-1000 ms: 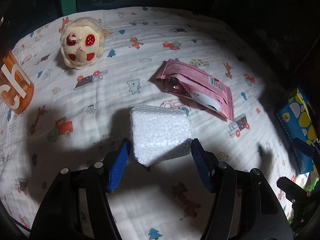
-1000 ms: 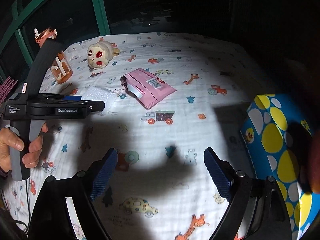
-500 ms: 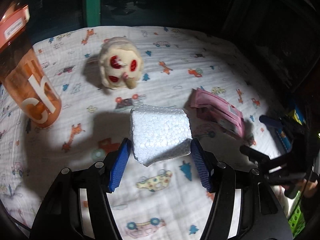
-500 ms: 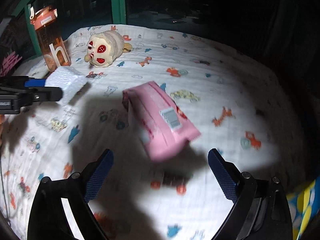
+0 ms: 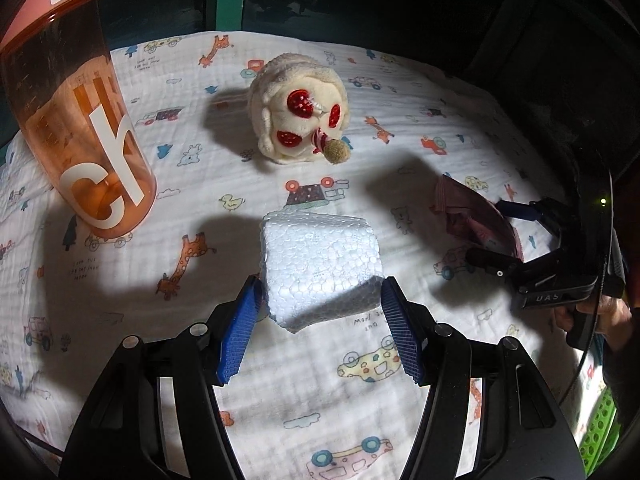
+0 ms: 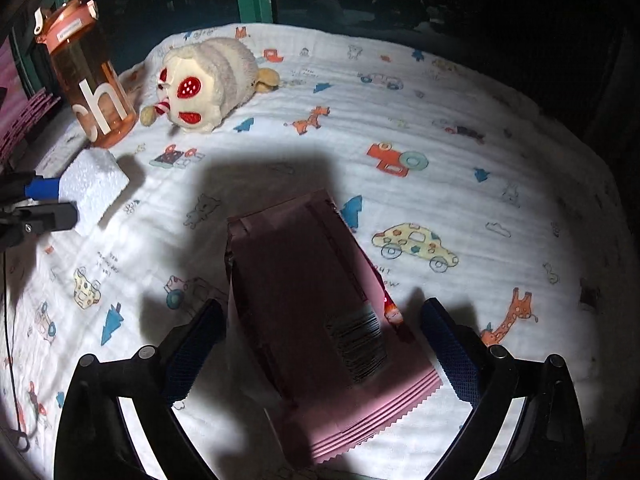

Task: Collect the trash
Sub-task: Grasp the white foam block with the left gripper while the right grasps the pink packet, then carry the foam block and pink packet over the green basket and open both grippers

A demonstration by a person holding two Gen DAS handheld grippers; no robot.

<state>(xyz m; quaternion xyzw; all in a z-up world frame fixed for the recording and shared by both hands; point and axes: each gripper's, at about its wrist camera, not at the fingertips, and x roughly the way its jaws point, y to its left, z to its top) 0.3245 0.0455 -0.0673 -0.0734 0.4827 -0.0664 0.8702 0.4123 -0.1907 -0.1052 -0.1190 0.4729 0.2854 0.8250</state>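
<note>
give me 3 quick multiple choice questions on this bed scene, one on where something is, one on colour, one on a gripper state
1. Where does the orange bottle stand?
A. beside the plush toy
B. on the pink wrapper
C. between the right gripper's fingers

2. What colour is the foam block?
A. green
B. white
C. black

3. How is the left gripper?
A. open over bare sheet
B. shut on the foam block
C. shut on the bottle

Answers:
1 A, it stands upright by the toy at the sheet's far left.
2 B, it is white beaded foam.
3 B, both blue pads press its sides.
</note>
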